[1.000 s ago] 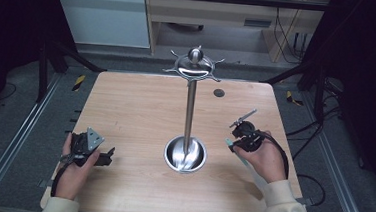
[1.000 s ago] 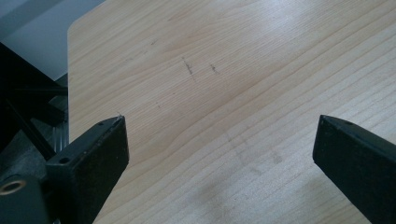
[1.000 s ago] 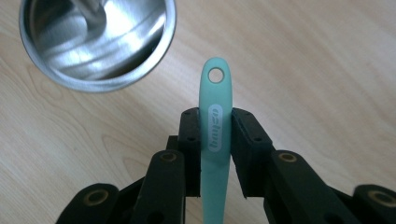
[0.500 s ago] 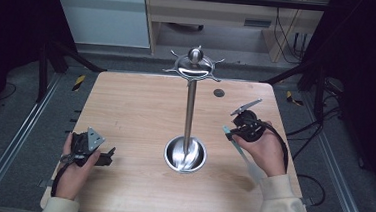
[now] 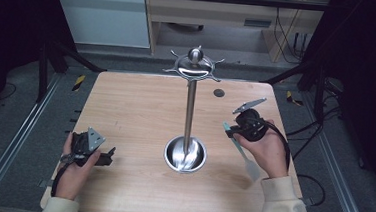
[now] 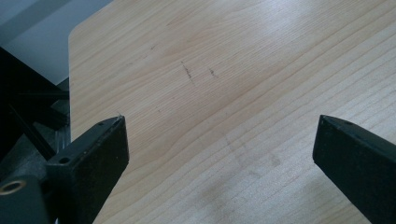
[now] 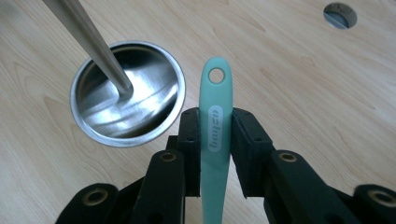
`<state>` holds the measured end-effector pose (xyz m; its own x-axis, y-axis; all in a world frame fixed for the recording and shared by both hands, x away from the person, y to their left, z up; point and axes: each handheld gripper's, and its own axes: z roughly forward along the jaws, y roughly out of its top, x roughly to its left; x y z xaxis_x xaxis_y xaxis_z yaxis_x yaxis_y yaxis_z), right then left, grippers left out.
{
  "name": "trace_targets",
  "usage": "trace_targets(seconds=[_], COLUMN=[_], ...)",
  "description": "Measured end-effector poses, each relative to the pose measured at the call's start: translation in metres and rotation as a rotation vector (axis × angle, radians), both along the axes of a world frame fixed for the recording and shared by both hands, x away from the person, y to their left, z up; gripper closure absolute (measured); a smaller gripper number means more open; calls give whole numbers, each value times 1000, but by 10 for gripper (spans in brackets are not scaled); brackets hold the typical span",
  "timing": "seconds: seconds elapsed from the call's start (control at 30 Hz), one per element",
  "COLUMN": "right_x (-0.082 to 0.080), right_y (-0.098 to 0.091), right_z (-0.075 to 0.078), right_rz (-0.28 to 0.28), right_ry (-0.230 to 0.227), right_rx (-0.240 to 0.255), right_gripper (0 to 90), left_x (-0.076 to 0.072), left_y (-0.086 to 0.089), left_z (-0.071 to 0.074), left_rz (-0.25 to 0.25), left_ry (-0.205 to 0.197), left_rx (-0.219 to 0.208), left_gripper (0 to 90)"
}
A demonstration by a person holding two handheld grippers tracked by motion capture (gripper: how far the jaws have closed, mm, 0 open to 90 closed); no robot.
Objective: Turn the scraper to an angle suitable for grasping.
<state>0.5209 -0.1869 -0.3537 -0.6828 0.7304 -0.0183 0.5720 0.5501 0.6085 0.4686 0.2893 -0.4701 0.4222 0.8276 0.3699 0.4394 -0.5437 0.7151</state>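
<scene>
So compared with a second ago, our right gripper (image 5: 230, 130) has come up off the table (image 5: 136, 107) and drifted a bit away from us and out to the right, with the teal utensil (image 5: 240, 149) going along in its jaws. The left gripper (image 5: 108, 154) hasn't budged; it's parked near the table's front left corner. The stand (image 5: 190, 106) and its base dish (image 5: 185, 155) sit exactly where they were.

Our read: the utensil is picked up and on its way, and since the handle has a hanging hole, we'd guess it's headed for one of the hooks (image 5: 217, 62) at the top of the stand. Not hung yet; it's well below them and off to the right of the pole.

Views differ a lot here. The right gripper view shows what the high one can't: the jaws clamped tight on the handle (image 7: 215, 135), the hole (image 7: 216, 74) poking out past the tips, and the dish (image 7: 127, 92) just beyond. The high view gives the hooks and the utensil's pale blade end trailing back under the hand. The left gripper view shows its jaws spread wide over bare wood, holding nothing.
</scene>
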Motion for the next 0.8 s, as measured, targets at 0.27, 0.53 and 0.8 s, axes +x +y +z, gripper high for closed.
trace_targets(seconds=[0.27, 0.53, 0.8], right_x=[-9, -19, -25], right_y=[0, 2, 1], right_z=[15, 32, 43], right_rz=[32, 76, 63], right_ry=[-57, -137, -194], right_rx=[81, 148, 190], right_gripper=[744, 743, 744], left_x=[0, 0, 0], left_y=[0, 0, 0], left_z=[0, 0, 0], left_rz=[2, 1, 1], left_ry=[-3, -1, -2], left_rx=[2, 2, 2], left_gripper=[33, 33, 33])
